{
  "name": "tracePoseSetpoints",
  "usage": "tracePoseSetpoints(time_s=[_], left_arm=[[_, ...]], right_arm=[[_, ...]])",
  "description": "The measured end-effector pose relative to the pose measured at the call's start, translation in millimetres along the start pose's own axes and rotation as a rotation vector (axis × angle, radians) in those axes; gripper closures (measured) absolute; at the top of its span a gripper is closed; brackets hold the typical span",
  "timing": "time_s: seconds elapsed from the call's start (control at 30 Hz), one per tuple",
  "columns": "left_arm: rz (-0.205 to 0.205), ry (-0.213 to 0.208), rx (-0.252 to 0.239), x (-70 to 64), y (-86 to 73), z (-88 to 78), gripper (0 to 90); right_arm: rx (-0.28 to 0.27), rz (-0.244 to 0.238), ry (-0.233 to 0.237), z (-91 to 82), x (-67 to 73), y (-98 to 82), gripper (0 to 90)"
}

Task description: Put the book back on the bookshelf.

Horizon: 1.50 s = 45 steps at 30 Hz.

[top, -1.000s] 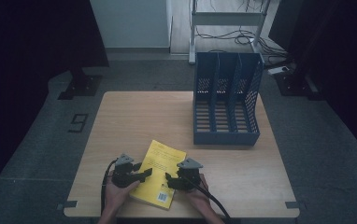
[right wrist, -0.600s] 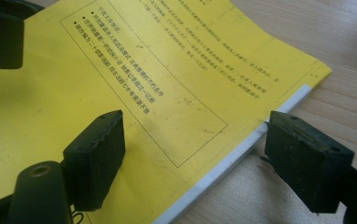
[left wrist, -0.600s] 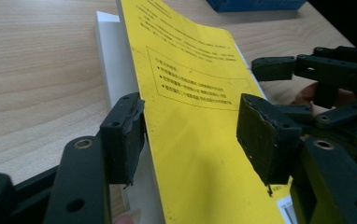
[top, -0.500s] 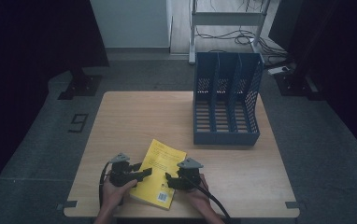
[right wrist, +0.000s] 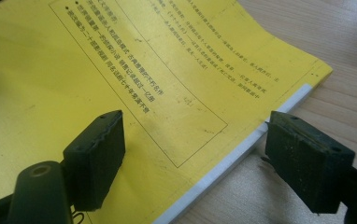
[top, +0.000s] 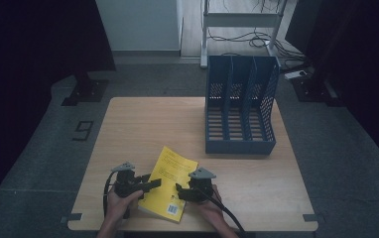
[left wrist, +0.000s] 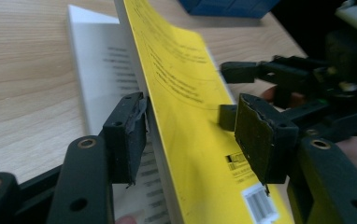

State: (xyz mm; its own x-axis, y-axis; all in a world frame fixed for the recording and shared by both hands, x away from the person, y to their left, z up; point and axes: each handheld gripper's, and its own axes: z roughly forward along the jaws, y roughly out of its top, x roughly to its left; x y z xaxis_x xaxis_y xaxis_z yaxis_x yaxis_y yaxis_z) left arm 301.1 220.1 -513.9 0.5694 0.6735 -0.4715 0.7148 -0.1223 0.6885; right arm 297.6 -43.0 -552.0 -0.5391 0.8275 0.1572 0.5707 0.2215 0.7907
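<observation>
The wooden table (top: 143, 129) is the largest thing in the high view, with the blue file rack (top: 240, 111) standing upright toward its two o'clock corner, three compartments open to the front. The yellow book (top: 170, 181) lies near the six o'clock edge, well apart from the rack, its long axis tilted toward one o'clock.

The high view gives the layout but not the book's thickness. The left gripper view shows that the yellow cover and a block of pages are lifted on edge, with a white printed page (left wrist: 104, 70) lying flat on the table at nine o'clock of it. The right gripper view shows the cover's boxed print and the white page edge along the book's side, with bare wood beyond at three o'clock.

Both forearms come in from six o'clock, hands low over the table and facing each other across the book. The left gripper (top: 145, 184) points toward three o'clock; its jaws have just been closing a little and straddle the raised cover, one pad touching the page side, the other clear of the yellow face, so it is released. The right gripper (top: 180, 191) points toward nine o'clock; its jaws stand apart, one pad over the cover, one beyond the edge, gripping nothing.
</observation>
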Motion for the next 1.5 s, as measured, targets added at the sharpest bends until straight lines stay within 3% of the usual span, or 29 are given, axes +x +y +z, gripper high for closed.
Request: tracePoseSetpoints(time_s=[0.07,0.13,0.47,0.57,0.8,1.0,1.03,1.13,1.17,1.23,1.27,1.5], left_arm=[[0.026,0.043,0.017,-2.8,-0.6,2.6,43.6],[0.032,0.052,0.021,-3.8,-0.7,3.5,43.7],[-0.034,-0.070,-0.010,0.9,0.8,-2.0,45.4],[-0.042,-0.062,0.009,1.6,0.7,-1.8,45.2],[-0.065,0.005,0.074,7.3,-2.8,8.4,43.9],[-0.089,-0.029,0.055,10.0,-2.9,8.2,43.6],[-0.084,-0.049,0.042,9.1,-2.0,7.0,44.0],[-0.065,-0.044,0.039,6.7,-1.4,6.8,45.4],[-0.035,-0.019,0.043,3.1,-1.1,8.4,46.1],[-0.018,-0.001,0.049,1.2,-1.3,9.5,47.1],[0.006,0.030,0.053,-1.7,-1.5,11.3,47.9],[0.040,0.078,0.058,-3.4,-1.8,13.0,54.5]], right_arm=[[0.000,0.000,0.000,0.0,0.0,0.0,19.9],[0.000,0.001,0.001,0.0,-0.1,-0.1,20.0],[0.000,0.013,0.012,-0.3,-1.6,-0.2,19.9],[0.002,0.022,0.019,-0.5,-2.8,-0.3,20.1],[0.006,0.015,0.015,-0.2,-2.6,-0.4,20.2],[0.007,0.016,0.015,-0.2,-2.6,-0.4,20.2],[0.007,0.017,0.015,-0.3,-2.7,-0.4,20.2],[0.006,0.018,0.016,-0.3,-2.8,-0.4,20.2],[0.006,0.018,0.016,-0.3,-2.8,-0.4,20.2],[0.006,0.019,0.015,-0.4,-2.8,-0.4,20.3],[0.006,0.018,0.014,-0.4,-2.7,-0.4,20.3],[0.005,0.018,0.015,-0.5,-2.7,-0.4,20.4]])
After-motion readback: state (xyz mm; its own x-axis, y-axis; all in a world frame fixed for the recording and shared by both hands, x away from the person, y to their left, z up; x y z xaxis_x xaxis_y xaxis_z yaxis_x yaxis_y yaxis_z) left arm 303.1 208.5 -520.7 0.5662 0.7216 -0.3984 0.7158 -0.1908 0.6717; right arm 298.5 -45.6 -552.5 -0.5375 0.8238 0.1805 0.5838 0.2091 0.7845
